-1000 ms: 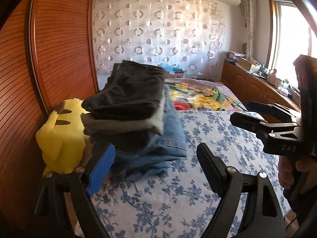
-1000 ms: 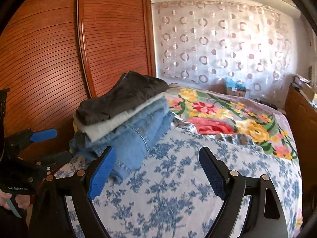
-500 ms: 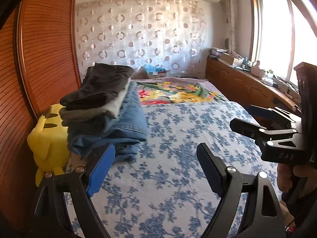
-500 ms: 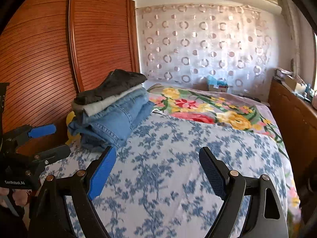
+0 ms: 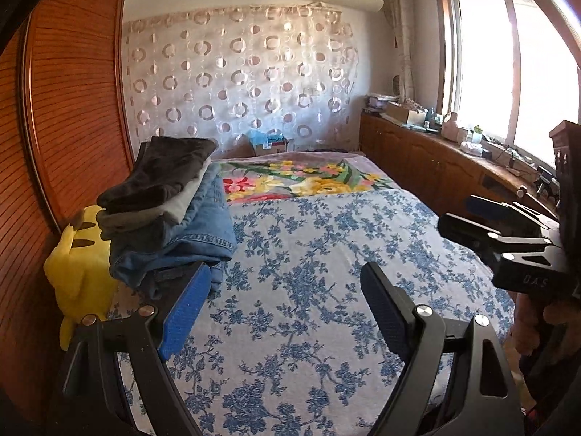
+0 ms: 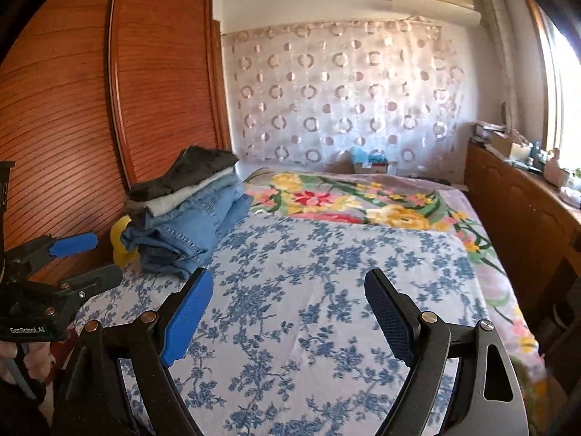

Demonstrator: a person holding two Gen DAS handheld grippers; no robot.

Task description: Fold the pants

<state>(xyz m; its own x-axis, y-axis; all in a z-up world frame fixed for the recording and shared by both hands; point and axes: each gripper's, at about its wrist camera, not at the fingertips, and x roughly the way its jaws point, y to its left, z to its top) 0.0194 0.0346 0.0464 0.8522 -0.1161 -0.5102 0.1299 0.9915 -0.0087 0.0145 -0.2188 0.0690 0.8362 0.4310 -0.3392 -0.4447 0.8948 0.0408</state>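
Over the last second both cameras have drawn back and away from the stack of folded pants (image 5: 167,210), so the bed (image 5: 326,254) now fills most of each view, where a second ago the stack loomed close ahead of the left jaws. I take that as a sign that the top pair has been set down and the fold finished for this garment, with the hands retreating; whether more pants wait to be folded cannot be told, since none lie loose on the blue-flowered sheet (image 6: 326,272). The stack, black on grey on blue denim, sits ahead and to the left of both sets of jaws, well apart from the right ones and nearer to the left ones, whose blue pad overlaps its lower edge in the left view without clearly touching it. Beyond the sheet lies a blanket with big yellow and red flowers (image 6: 363,200), far ahead of the jaws. A yellow plush toy (image 5: 76,272) is wedged between the stack and the wooden wardrobe (image 5: 72,109), left of the left jaws. The left gripper (image 5: 283,298) has its jaws spread wide with nothing between them but open sheet below. The right gripper (image 6: 287,301) is likewise spread wide and empty, touching nothing.
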